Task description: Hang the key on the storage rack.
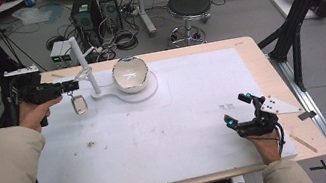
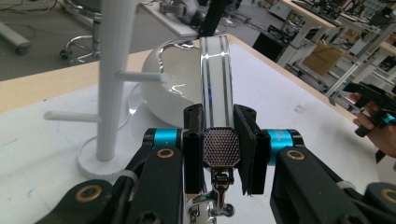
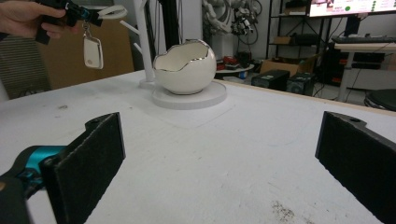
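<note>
Beside one stand (image 1: pixel 82 65), left fingers (image 2: pixel 219 154) pinch one strap (image 2: pixel 215 79); right fingers (image 1: pixel 244 107) spread.

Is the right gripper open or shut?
Open. The right gripper has its jaws standing far apart, with bare table between them.

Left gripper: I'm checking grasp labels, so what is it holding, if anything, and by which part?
The left gripper is shut on the keychain strap near its clasp end; the white key fob dangles below.
</note>
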Motion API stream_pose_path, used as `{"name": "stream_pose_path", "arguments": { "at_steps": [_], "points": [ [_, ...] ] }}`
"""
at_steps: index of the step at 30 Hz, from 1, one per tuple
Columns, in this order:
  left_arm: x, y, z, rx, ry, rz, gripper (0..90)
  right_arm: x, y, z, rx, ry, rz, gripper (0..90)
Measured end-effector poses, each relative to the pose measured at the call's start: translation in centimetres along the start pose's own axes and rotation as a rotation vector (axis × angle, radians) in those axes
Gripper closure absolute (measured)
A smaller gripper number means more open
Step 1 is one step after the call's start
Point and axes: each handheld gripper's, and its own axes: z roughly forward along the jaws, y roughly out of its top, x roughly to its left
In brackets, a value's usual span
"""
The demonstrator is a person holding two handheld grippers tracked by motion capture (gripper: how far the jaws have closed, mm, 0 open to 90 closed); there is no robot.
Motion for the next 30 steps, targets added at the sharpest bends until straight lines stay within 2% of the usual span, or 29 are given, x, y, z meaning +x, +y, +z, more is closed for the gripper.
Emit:
{"name": "stream_pose_path", "arguments": {
  "at_steps": [3, 5, 10, 14, 18, 23, 30],
  "points": [
    [0.6, -0.2, 0.1, 0.000, 0.012, -0.018, 74.3, -0.1, -0.3, 0.0, -0.003, -0.010, -0.008, 0.5],
    [1.0, -0.3, 0.2, 0.009, 0.018, -0.028, 74.3, -0.1, -0.4, 0.0, 0.001, -0.014, 0.007, 0.4],
    [1.7, -0.6, 0.4, 0.009, 0.033, -0.044, 74.2, -0.2, -0.8, -0.2, 0.006, -0.022, 0.008, 0.5],
    [2.2, -0.8, 0.5, 0.016, 0.043, -0.060, 74.2, -0.3, -0.9, -0.2, -0.011, -0.025, -0.004, 0.5],
    [2.5, -0.9, 0.6, 0.021, 0.058, -0.072, 74.2, -0.4, -0.9, -0.2, -0.020, -0.031, 0.004, 0.5],
    [2.8, -1.1, 0.8, 0.033, 0.073, -0.072, 74.2, -0.5, -0.9, -0.2, -0.018, -0.034, 0.008, 0.4],
    [3.1, -1.4, 1.5, 0.041, 0.094, -0.047, 74.0, -0.4, -1.2, 0.4, -0.010, -0.022, 0.003, 0.5]
  ]
}}
